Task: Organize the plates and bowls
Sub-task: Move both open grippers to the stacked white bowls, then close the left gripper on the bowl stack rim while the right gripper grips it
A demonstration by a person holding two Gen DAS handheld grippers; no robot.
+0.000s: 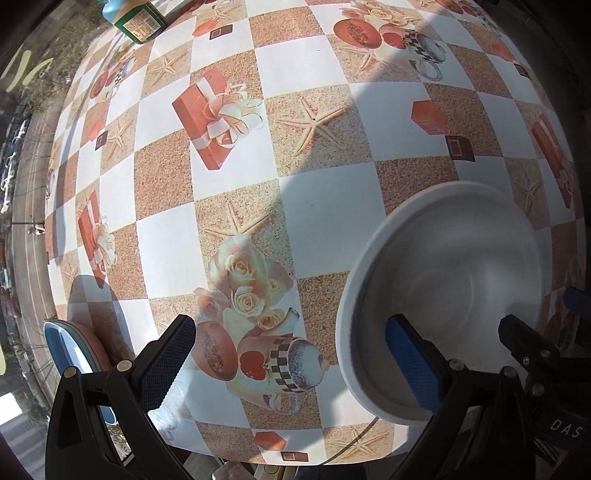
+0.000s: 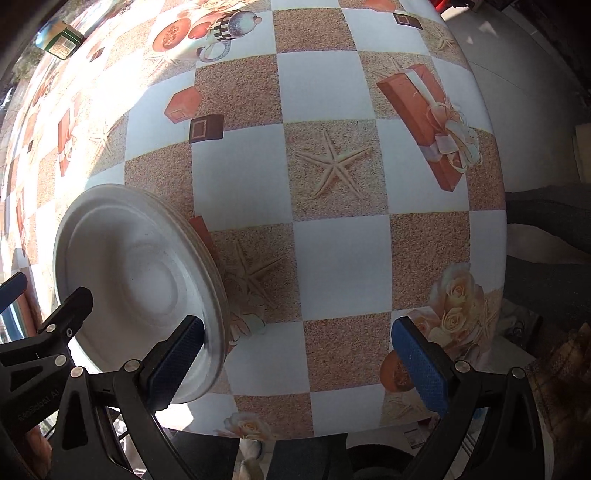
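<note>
A white bowl [image 1: 450, 288] sits on the patterned tablecloth [image 1: 295, 74] near the front edge; in the right wrist view it shows as stacked white dishes [image 2: 140, 273]. My left gripper [image 1: 295, 365] is open above the table, its right finger [image 1: 413, 365] over the bowl's near rim. My right gripper [image 2: 299, 365] is open to the right of the bowl, its left finger [image 2: 177, 362] beside the rim. Each gripper's fingers also show at the edge of the other view. Neither holds anything.
A green box [image 1: 136, 18] stands at the far side of the table, also in the right wrist view [image 2: 59, 38]. A blue-rimmed dish [image 1: 70, 347] sits at the left front edge. The table edge [image 2: 495, 155] drops to the floor on the right.
</note>
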